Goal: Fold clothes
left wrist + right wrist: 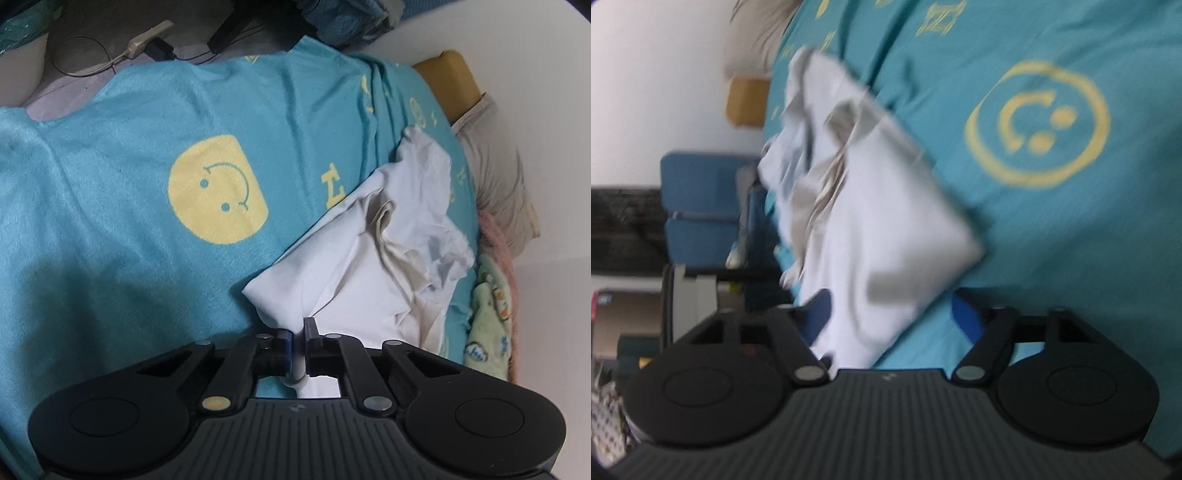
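Note:
A white garment [373,251] lies partly folded and crumpled on a teal bed sheet [110,229] printed with yellow smiley faces. My left gripper [298,330] is shut on the garment's near corner, with cloth pinched between its fingers. The right wrist view is blurred by motion. There the same white garment [871,206] stretches away from my right gripper [892,314], whose blue-padded fingers [822,306] stand wide apart, open. The garment's near edge lies between them, not clamped.
A brown cushion [448,79] and grey pillow [495,177] lie at the bed's far right, with a pale green printed cloth [489,317] near them. A power strip [147,38] and cables sit on the floor beyond the bed. Blue seats [701,206] stand left of the bed.

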A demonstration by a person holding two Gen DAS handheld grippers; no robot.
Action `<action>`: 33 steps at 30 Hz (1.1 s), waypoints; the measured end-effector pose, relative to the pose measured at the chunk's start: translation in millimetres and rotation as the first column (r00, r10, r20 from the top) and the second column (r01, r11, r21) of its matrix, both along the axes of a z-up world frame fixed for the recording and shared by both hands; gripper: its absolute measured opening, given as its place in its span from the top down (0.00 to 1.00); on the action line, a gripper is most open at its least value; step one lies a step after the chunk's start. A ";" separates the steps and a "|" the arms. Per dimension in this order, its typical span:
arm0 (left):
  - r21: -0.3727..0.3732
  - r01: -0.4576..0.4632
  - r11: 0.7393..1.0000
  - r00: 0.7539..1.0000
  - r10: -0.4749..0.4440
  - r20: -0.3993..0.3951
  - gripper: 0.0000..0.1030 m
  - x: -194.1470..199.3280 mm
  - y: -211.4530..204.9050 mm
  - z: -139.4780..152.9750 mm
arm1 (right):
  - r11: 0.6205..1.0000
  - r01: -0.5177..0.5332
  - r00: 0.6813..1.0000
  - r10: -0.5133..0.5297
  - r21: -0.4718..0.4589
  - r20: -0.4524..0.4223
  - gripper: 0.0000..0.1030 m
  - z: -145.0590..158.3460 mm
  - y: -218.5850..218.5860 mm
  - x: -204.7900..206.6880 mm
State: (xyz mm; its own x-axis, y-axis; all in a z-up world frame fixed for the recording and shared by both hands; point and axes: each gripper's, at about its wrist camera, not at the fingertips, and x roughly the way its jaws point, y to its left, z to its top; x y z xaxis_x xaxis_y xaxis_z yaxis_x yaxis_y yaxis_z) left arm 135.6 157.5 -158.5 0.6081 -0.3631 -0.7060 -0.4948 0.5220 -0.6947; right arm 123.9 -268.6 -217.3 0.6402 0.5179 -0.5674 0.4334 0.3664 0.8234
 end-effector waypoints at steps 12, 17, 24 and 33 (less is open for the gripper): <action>0.010 0.015 1.000 0.983 -0.017 0.184 0.96 -12.0 3.2 40.5 | 0.991 0.034 0.983 -0.009 -0.132 0.186 0.92 36.3 -17.1 7.8; -0.010 0.055 0.998 0.957 -0.050 0.285 0.96 -19.9 6.3 63.7 | 0.988 0.063 0.936 -0.010 -0.140 0.352 0.93 70.0 -14.8 -0.7; -0.024 0.126 0.992 0.877 -0.100 0.469 0.97 -44.8 3.1 126.1 | 0.976 0.117 0.876 -0.015 -0.181 0.482 0.93 139.1 -24.0 -25.0; 0.018 0.193 0.981 0.871 -0.180 0.457 0.97 -126.6 -1.3 195.5 | 0.960 0.170 0.857 -0.032 -0.223 0.515 0.93 207.2 -24.2 -103.6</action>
